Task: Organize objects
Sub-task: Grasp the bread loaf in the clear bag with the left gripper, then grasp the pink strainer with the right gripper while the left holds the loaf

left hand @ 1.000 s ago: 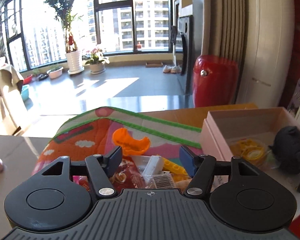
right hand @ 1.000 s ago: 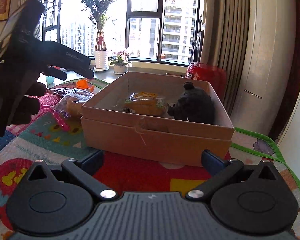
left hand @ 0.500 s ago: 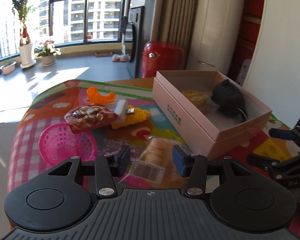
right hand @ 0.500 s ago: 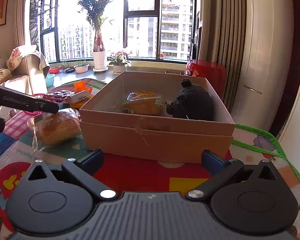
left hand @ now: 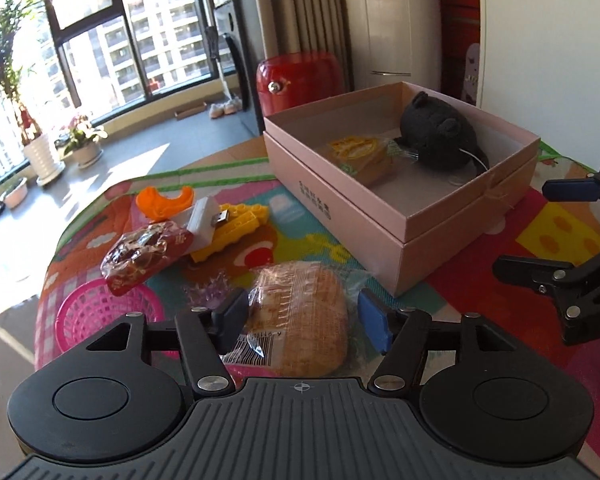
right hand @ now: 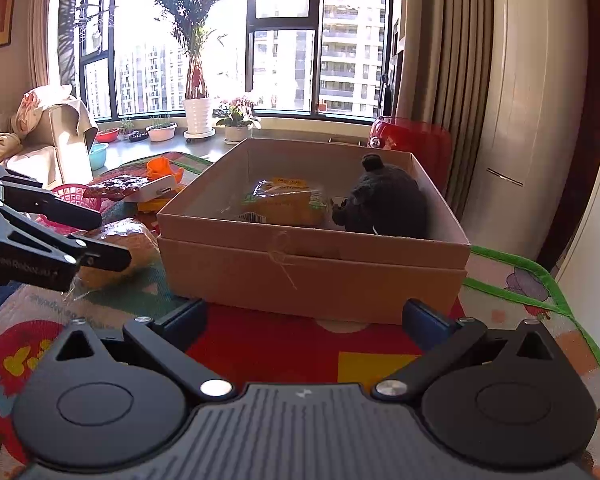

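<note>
**Left claw straddles the bread, box waits beside it**

Left claw (left hand: 300, 322) stands spread wide around the wrapped bread (left hand: 300, 312), one pad on each side, neither visibly pressing the wrapper yet. Right claw (right hand: 306, 316) is also spread and holds nothing; it sits low over the mat (right hand: 268, 344) just in front of the box (right hand: 312, 276).

The step in hand looks like picking up the bread for the box. To do it well, close slowly on the loaf's body, not on the loose plastic at the barcode end, since film alone would slip. Squeeze lightly: the loaf is soft and will crush. Lift clear of the box wall before moving across, and set it down in the bare floor near the front wall, away from the plush already inside. The right claw is near the box and should keep out of the path.

Count, placed against the box:
- Inside it: one black plush (left hand: 440, 132), one yellow snack pack (left hand: 360, 154).
- Left of it, on the mat: one bread, one red candy bag (left hand: 146, 258), one yellow brick (left hand: 236, 226), one white adapter (left hand: 204, 220), one orange piece (left hand: 162, 202), one pink basket (left hand: 100, 316).
- Behind it: one red stool (left hand: 300, 80).
</note>
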{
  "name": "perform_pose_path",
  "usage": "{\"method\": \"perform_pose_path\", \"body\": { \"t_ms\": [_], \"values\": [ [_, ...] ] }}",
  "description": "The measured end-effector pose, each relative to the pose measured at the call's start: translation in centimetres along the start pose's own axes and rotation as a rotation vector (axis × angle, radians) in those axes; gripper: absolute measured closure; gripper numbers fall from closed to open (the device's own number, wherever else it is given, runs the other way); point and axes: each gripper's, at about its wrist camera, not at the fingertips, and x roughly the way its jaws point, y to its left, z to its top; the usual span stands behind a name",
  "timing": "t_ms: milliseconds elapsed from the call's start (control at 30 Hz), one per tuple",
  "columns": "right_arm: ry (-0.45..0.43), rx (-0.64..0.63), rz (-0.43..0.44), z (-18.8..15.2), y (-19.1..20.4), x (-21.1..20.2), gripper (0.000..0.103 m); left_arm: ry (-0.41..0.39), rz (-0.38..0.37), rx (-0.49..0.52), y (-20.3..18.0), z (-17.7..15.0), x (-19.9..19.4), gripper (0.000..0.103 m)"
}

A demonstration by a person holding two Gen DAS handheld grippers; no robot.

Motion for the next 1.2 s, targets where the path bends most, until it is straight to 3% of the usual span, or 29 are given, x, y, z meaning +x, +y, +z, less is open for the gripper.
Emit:
{"method": "perform_pose_path", "body": {
  "t_ms": [100, 200, 300, 433, 533, 667, 833, 1000, 1200],
  "values": [
    [0.005, -0.001, 0.004, -0.1, 0.1, 0.0, 0.0, 0.015, -0.003, -0.03, 0.5, -0.3, 0.7, 0.03],
    [0.013, -0.002, 0.006, -0.1, 0.1, 0.1, 0.0, 0.027, 0.006, -0.055, 0.7, -0.9, 1.0, 0.034],
    [0.016, 0.001, 0.006, -0.1, 0.1, 0.1, 0.0, 0.002, -0.025, -0.132, 1.3, -1.6, -0.3, 0.041],
    [0.032, -0.003, 0.004, 0.0, 0.1, 0.4, 0.0, -0.024, -0.04, -0.221, 1.8, -3.4, -3.4, 0.042],
    [0.049, -0.015, -0.001, 0.1, 0.3, 0.6, 0.0, -0.078, -0.012, -0.297, 2.5, -5.5, -6.3, 0.043],
    [0.078, -0.064, -0.035, 0.3, 1.6, 0.8, 0.0, -0.139, 0.061, -0.477, 5.6, -8.4, -8.9, 0.043],
    [0.09, -0.138, 0.102, 1.1, 6.0, 0.0, 0.0, -0.159, 0.143, -0.625, 9.3, -10.6, -10.3, 0.043],
    [0.028, -0.349, 0.232, 3.3, 13.1, -0.3, 0.0, -0.203, 0.159, -0.657, 10.8, -11.8, -12.0, 0.043],
    [0.086, -0.401, 0.387, 7.5, 19.1, 3.8, 0.0, -0.245, 0.157, -0.697, 12.2, -13.3, -14.0, 0.043]
  ]
}}
